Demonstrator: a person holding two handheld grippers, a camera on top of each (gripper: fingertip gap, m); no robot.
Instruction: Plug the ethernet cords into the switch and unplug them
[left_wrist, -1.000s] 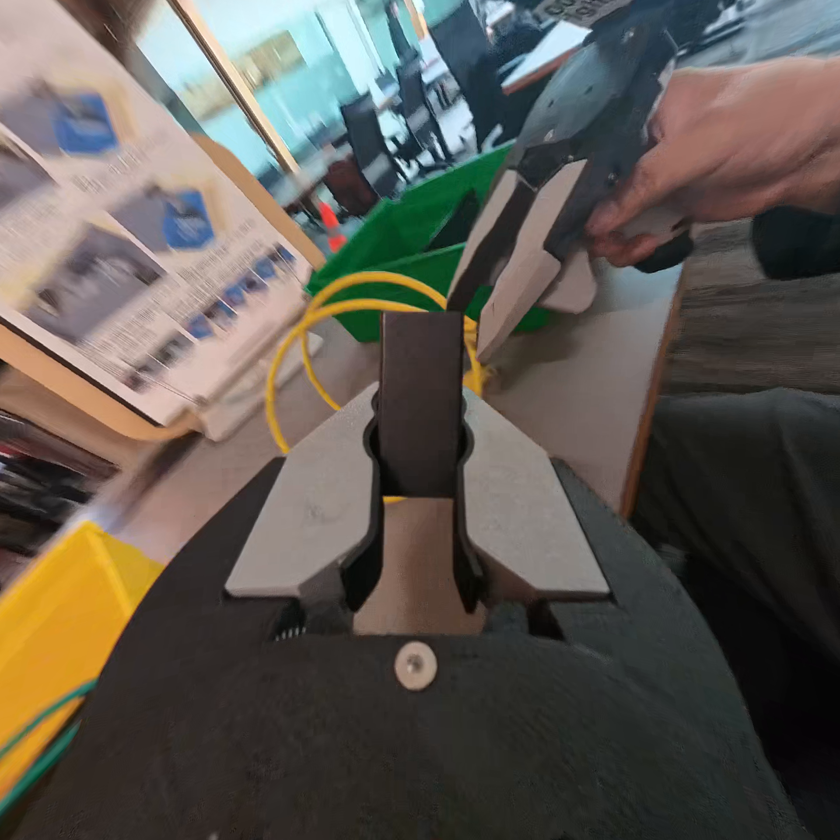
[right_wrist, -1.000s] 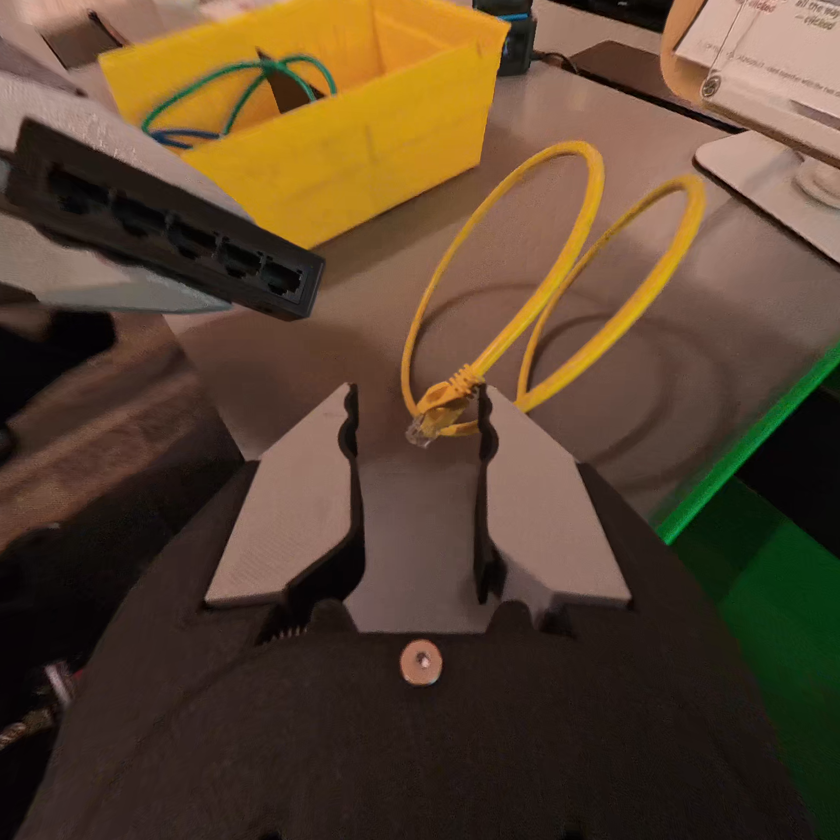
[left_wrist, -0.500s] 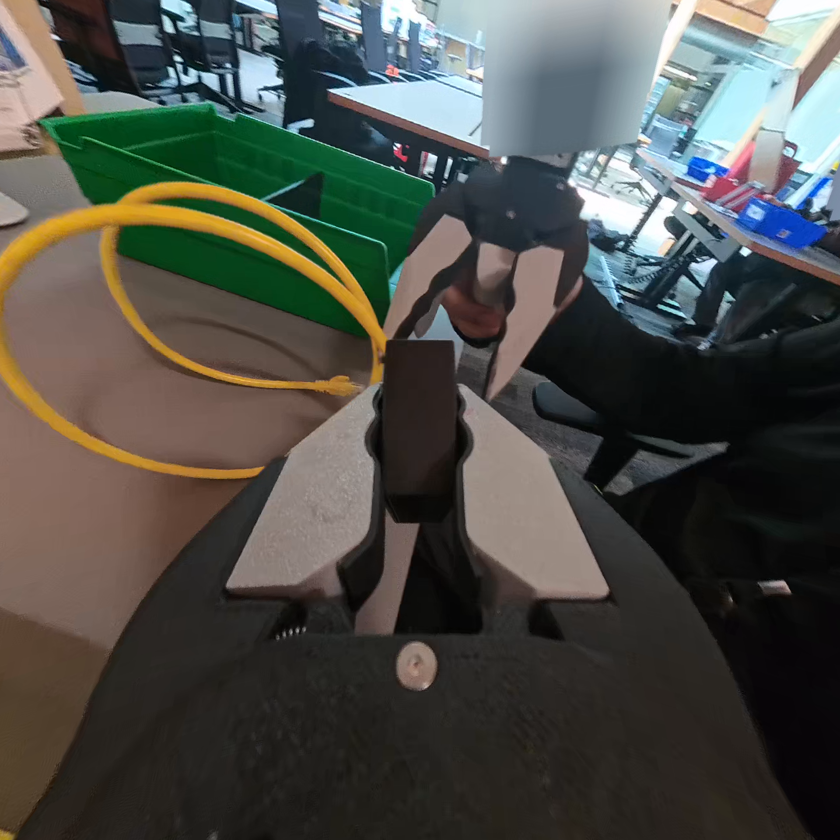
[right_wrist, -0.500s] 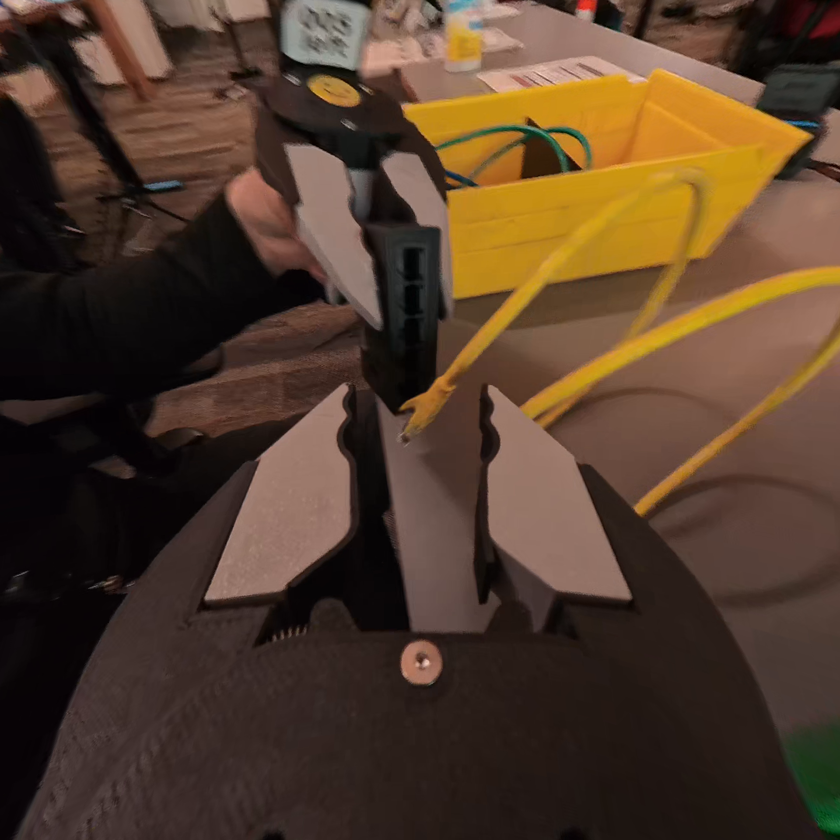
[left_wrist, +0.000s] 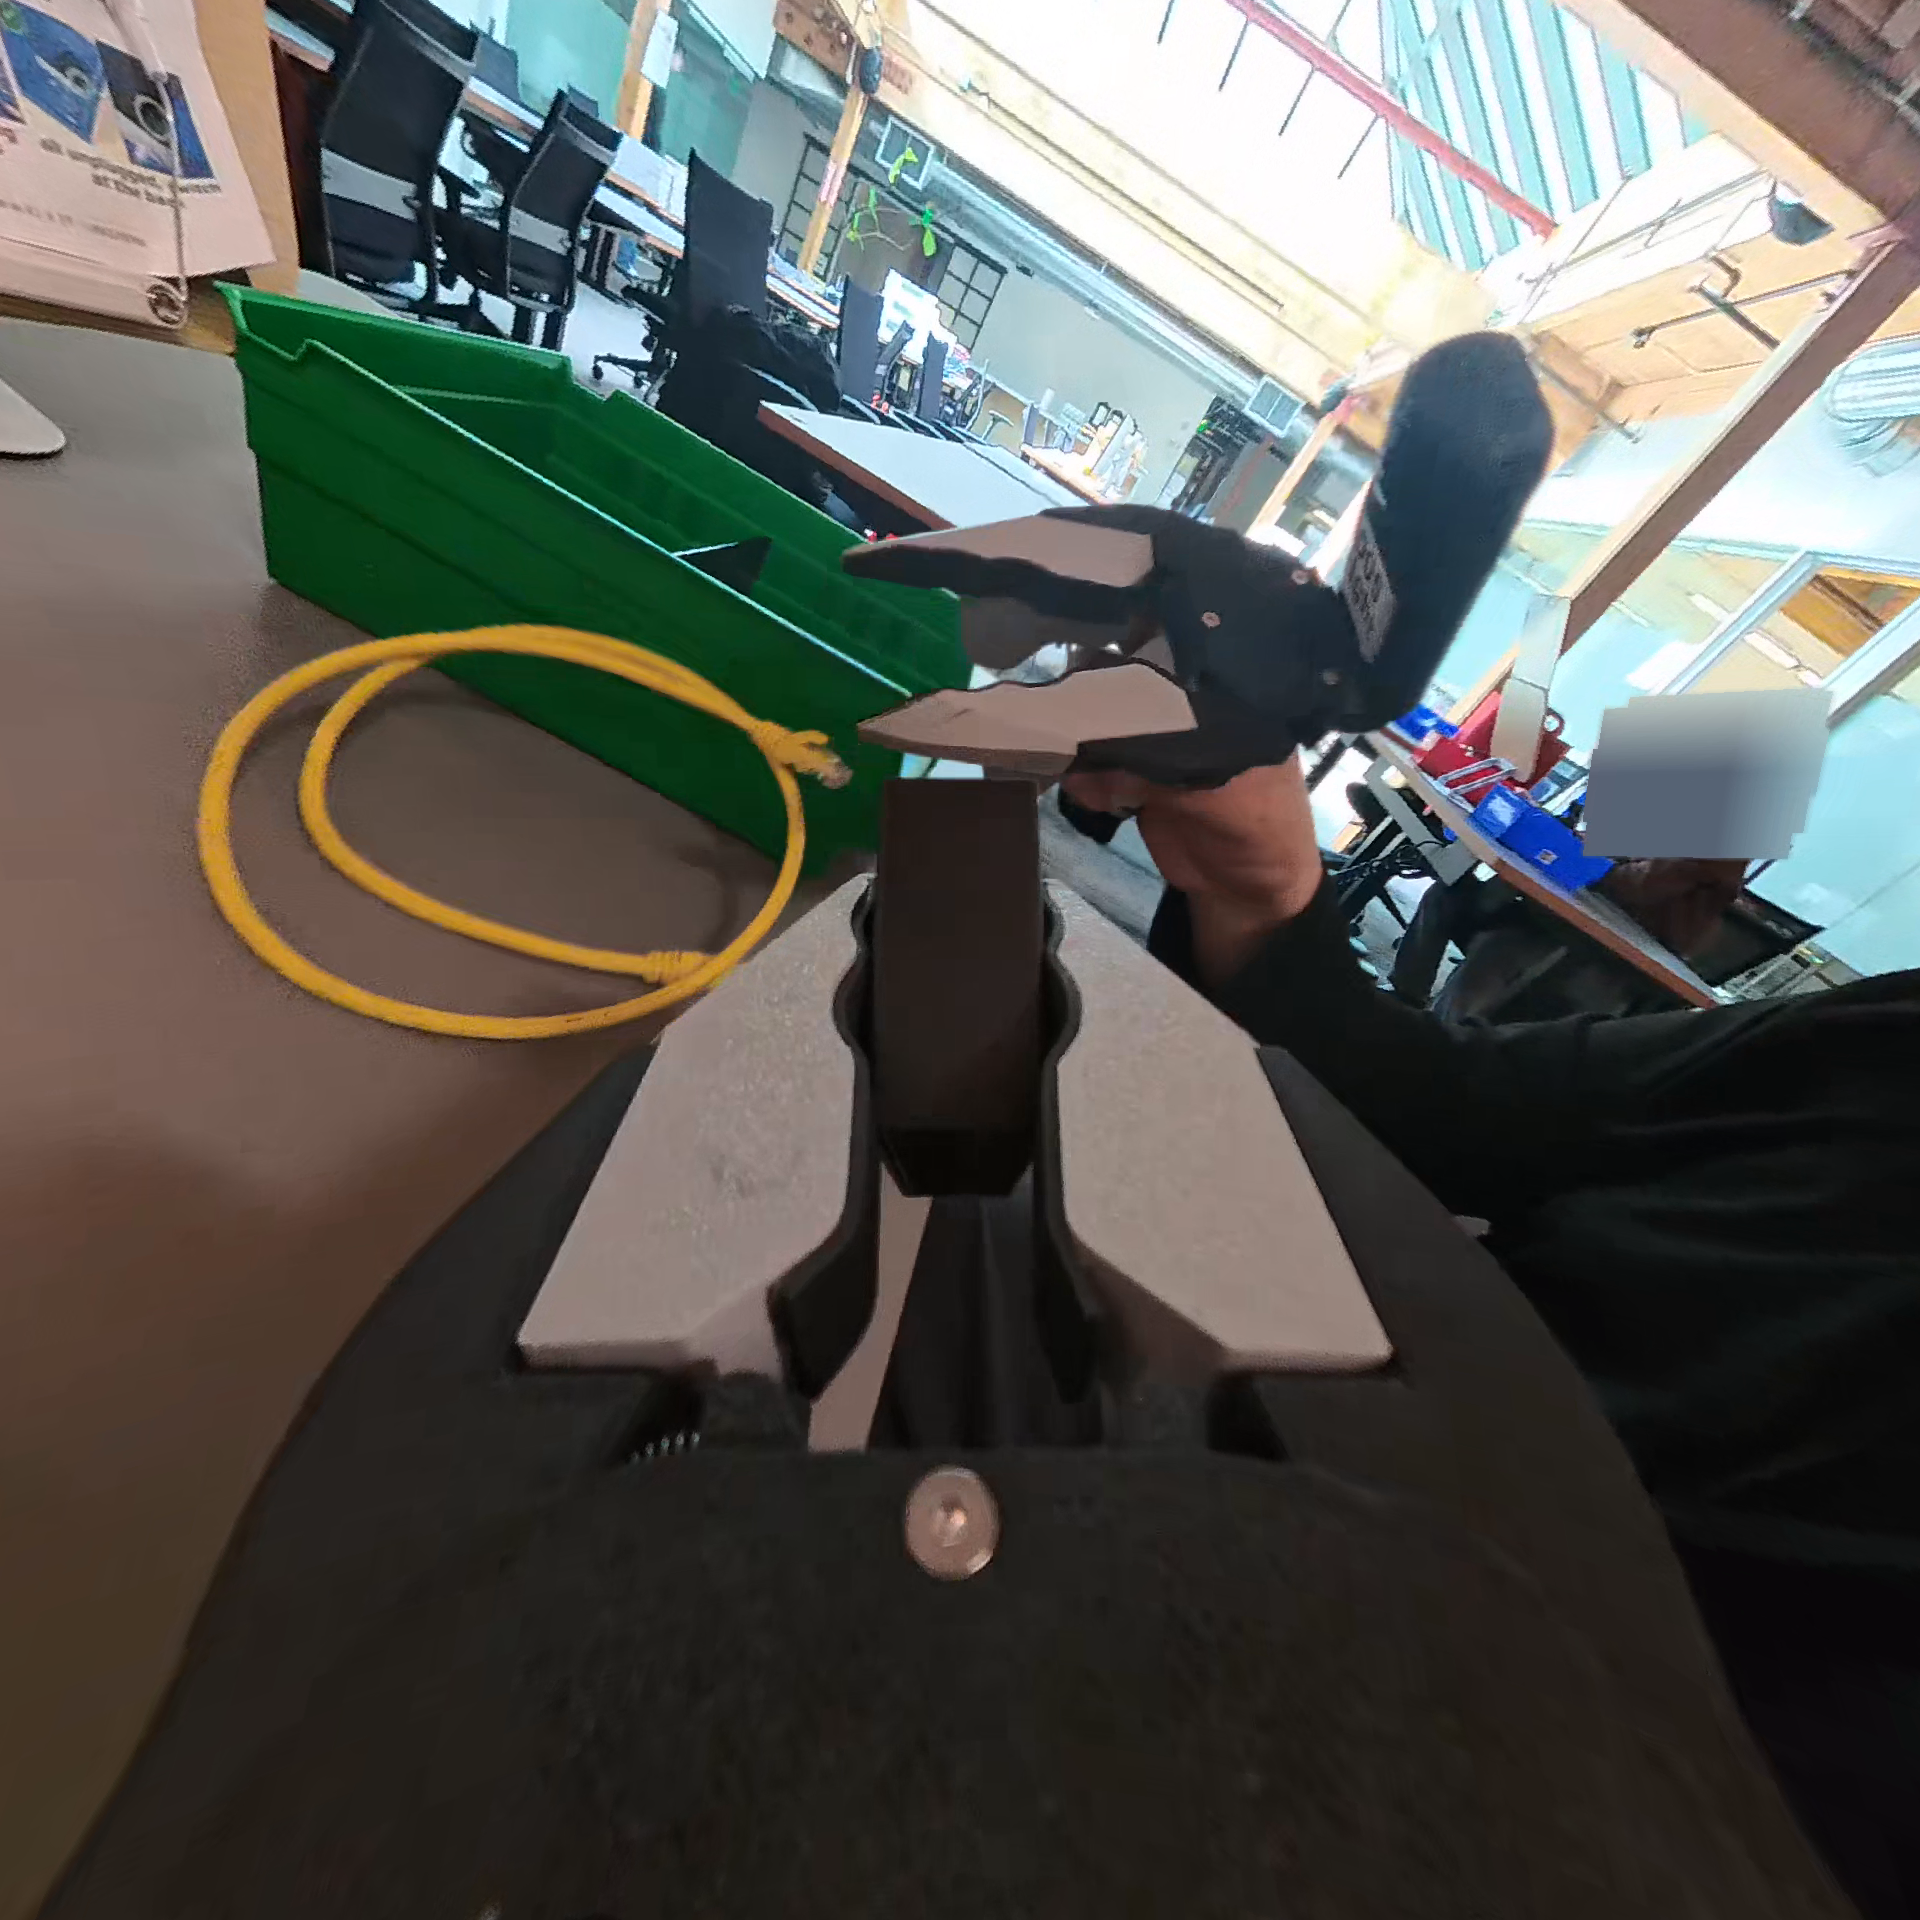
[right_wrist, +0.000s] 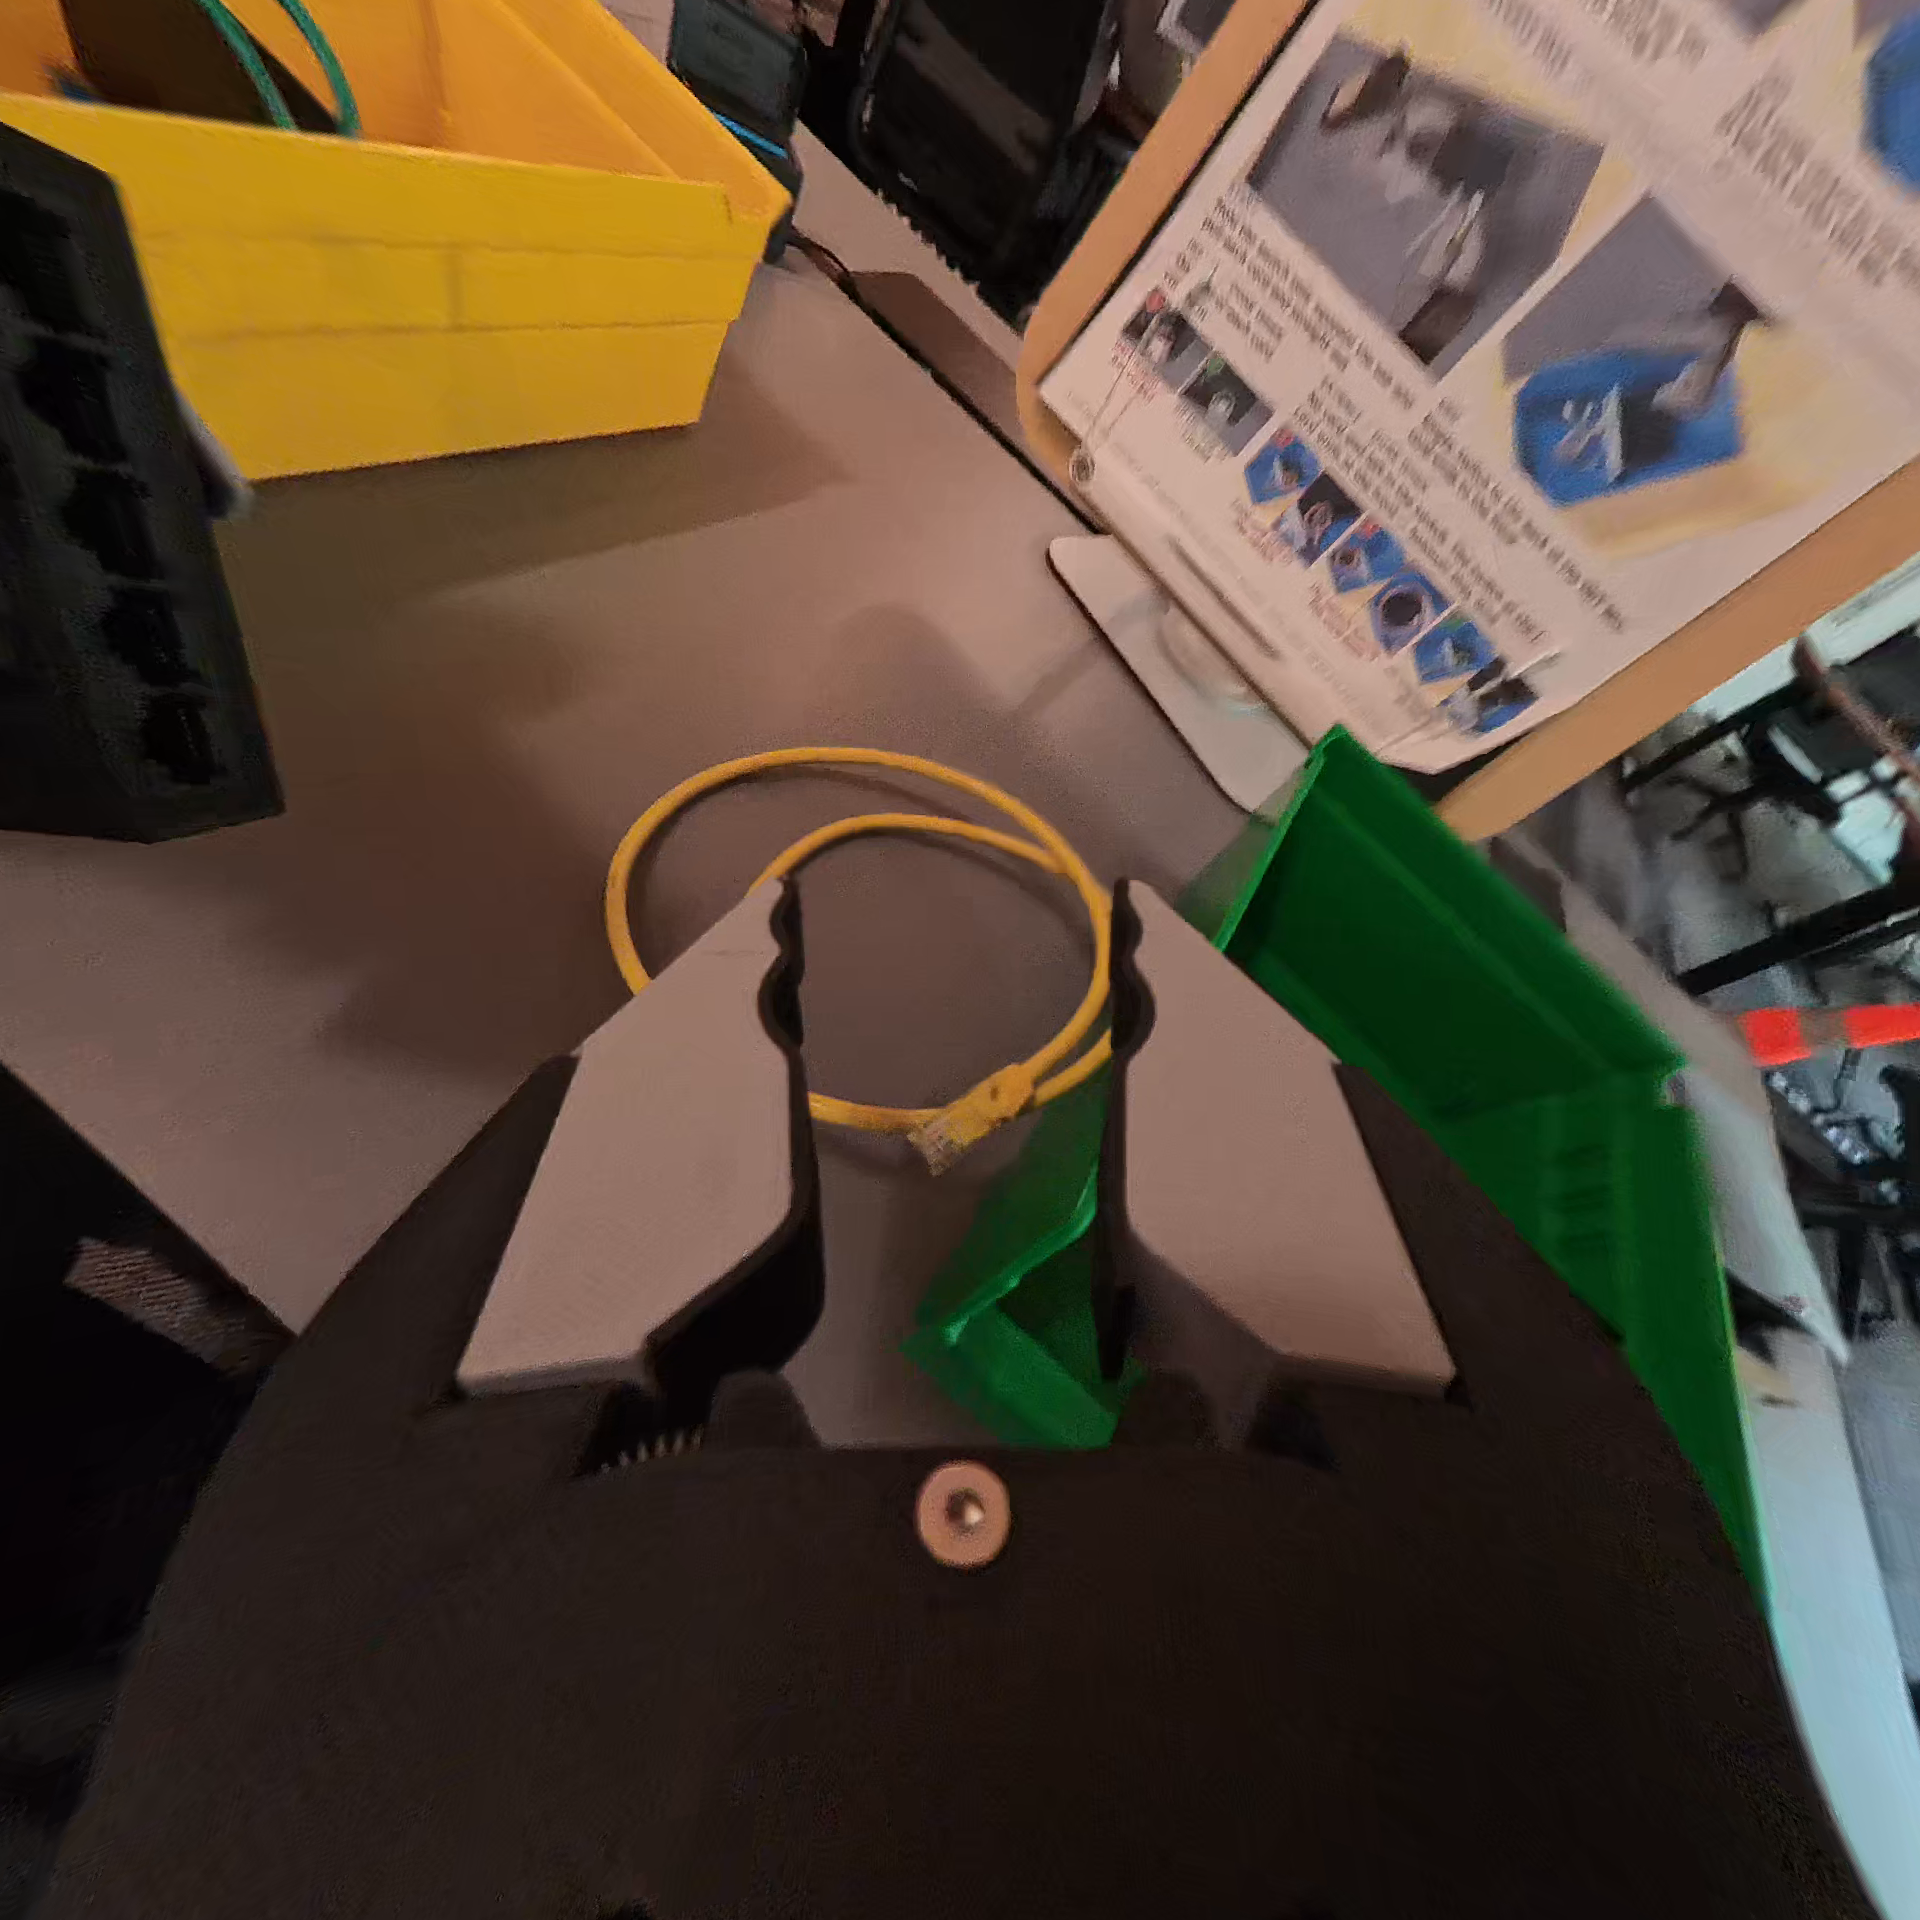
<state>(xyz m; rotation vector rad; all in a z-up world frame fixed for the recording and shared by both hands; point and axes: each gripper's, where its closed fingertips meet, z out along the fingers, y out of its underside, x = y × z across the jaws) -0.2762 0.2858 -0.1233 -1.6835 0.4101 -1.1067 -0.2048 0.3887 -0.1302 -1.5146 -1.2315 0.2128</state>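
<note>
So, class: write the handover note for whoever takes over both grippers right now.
Left gripper: shut on the black rectangular network switch, held above the table edge.
Right gripper: open, empty, above the coiled yellow ethernet cord.
The cord lies loose on the grey table beside the green plastic bin; its plug is free.
Done: nothing is plugged in now.
Left: grasp the plug, insert it into the switch, then unplug.

left: bright skylight glare, sharp | right: dim, motion-blurred | both: fisheye edges
</note>
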